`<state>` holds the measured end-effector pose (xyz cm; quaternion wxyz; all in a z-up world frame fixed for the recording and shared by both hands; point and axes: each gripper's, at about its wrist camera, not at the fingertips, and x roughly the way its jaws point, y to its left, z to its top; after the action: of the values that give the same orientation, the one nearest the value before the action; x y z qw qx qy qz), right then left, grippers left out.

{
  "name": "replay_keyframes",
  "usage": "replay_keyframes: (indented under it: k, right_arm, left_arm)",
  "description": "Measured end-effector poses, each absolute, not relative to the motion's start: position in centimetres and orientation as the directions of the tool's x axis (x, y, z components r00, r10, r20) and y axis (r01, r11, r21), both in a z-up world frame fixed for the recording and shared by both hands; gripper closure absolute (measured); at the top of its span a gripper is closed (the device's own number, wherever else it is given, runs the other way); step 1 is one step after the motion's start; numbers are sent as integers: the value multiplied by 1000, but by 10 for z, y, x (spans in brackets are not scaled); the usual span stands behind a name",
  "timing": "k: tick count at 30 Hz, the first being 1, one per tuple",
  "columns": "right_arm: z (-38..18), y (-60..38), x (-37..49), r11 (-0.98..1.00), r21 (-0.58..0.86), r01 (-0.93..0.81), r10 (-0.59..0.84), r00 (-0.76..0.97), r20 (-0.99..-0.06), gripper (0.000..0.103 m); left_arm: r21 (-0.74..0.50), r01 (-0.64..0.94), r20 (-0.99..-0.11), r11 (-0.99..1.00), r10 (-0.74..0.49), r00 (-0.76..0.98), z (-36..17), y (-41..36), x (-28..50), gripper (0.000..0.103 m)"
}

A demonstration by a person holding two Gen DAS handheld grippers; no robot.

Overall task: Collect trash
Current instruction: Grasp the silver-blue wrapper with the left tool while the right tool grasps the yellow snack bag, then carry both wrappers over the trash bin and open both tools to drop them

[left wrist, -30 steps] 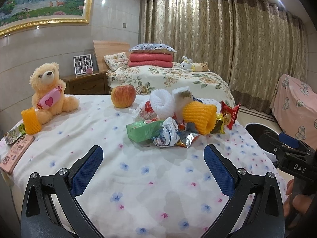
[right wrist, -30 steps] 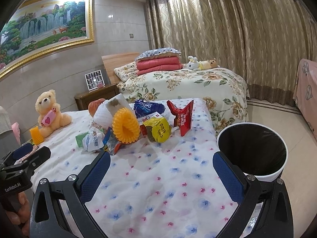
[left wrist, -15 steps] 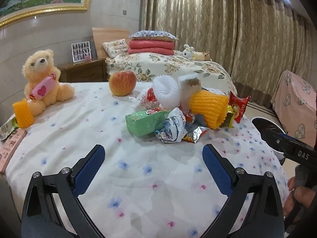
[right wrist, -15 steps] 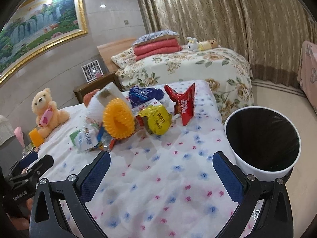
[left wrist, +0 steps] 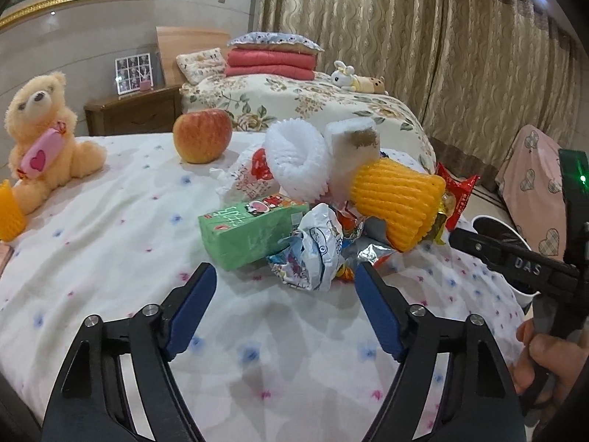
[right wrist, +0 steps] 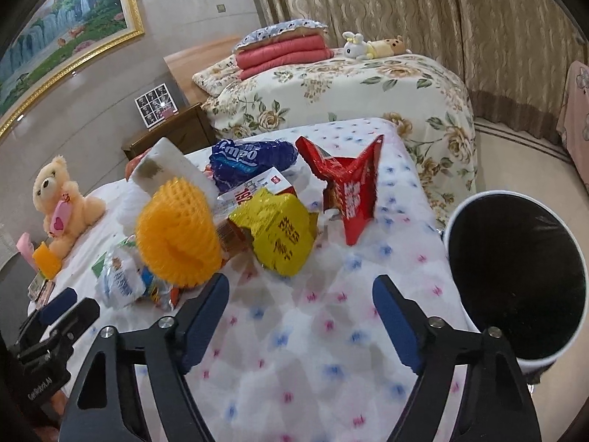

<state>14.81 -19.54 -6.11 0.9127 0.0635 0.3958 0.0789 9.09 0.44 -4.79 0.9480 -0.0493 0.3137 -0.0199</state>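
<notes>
A pile of trash lies on the flowered tablecloth (left wrist: 121,258): a green carton (left wrist: 246,234), a crumpled silver wrapper (left wrist: 316,254), an orange foam net (left wrist: 395,202), a white foam net (left wrist: 296,158). My left gripper (left wrist: 285,294) is open, just short of the carton and wrapper. In the right wrist view, my right gripper (right wrist: 300,307) is open, just short of the yellow bag (right wrist: 281,234) and the orange net (right wrist: 178,235). A red bag (right wrist: 349,189) and a blue bag (right wrist: 246,160) lie behind. The black-lined bin (right wrist: 515,287) stands at the table's right edge.
An apple (left wrist: 202,134), a teddy bear (left wrist: 40,136) and a small orange net (left wrist: 9,215) sit on the table's left side. A bed (right wrist: 368,84) stands behind the table. Curtains hang at the back. The right gripper also shows in the left wrist view (left wrist: 515,263).
Both grippers have moved forward and down toward the trash pile, which now looks much closer. Both jaws have stayed open.
</notes>
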Motion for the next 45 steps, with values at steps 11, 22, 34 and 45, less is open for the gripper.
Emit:
replay_keyframes:
  k: [11,22,34,45]
  right_arm:
    - [-76,-194,173,970,226,-87,231,620,-749,78]
    - [-64,-201,149,965,240,-111,252,655,-712,91]
    - [-57,-231,114,965,254,-64,231,665,-710,91]
    - [-55,-277,90,967,255,25,170,683,-710,91]
  left_arm:
    - [-136,72,-631,988,-142,763,-61,-4,105,75]
    - [-139,89,-591,986,-155,792,-50,-4,75,85]
    - [-148,183,-562,972,-235,793,-33,-31,55,85]
    - [-139,287,-567,948,-313,761,-31,-78,60,85]
